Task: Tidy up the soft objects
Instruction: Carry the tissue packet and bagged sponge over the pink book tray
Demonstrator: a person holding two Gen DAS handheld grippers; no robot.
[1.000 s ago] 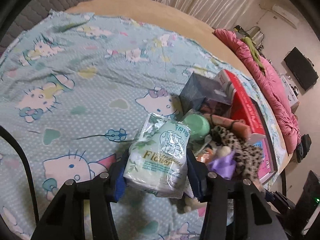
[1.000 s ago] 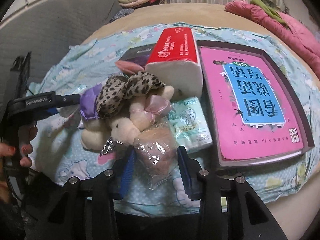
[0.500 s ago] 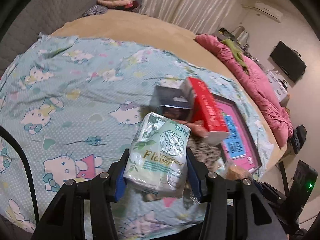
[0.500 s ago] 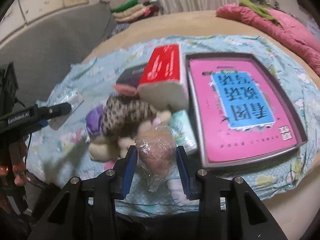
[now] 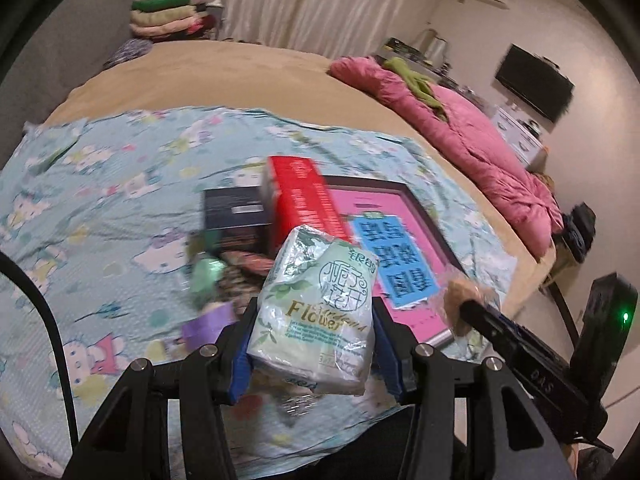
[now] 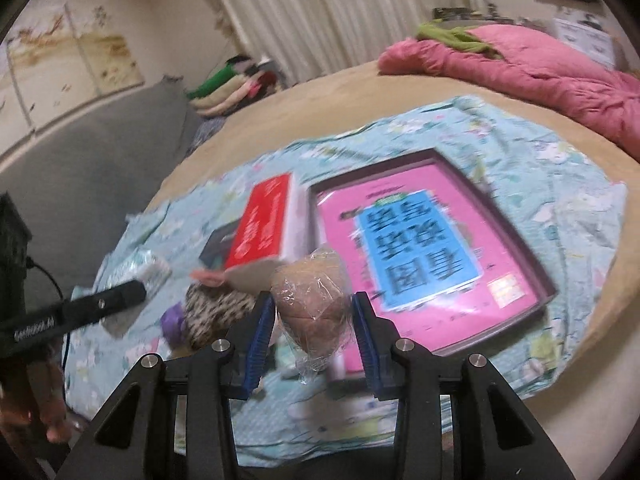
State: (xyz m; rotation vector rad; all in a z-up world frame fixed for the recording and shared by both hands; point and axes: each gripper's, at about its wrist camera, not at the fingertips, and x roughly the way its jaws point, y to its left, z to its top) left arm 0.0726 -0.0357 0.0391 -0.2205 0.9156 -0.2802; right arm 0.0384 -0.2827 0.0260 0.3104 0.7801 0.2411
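Blue pads of your left gripper [image 5: 314, 344] are clamped on the tissue pack [image 5: 316, 316], held up over the sheet's [image 5: 100, 200] near edge. Your right gripper [image 6: 314, 346] is squeezing a wrapped bun [image 6: 314, 304], also up off the sheet. Farther back sit the leopard plush [image 6: 216, 312], red box [image 6: 264, 224] and pink book [image 6: 424, 248].

My left gripper [image 5: 314, 334] and right gripper [image 6: 314, 330] were black, with blue pads [image 6: 259, 346] and shiny round screws [image 6: 401, 344]. I saw white letters on one arm, maybe a name, too blurry.
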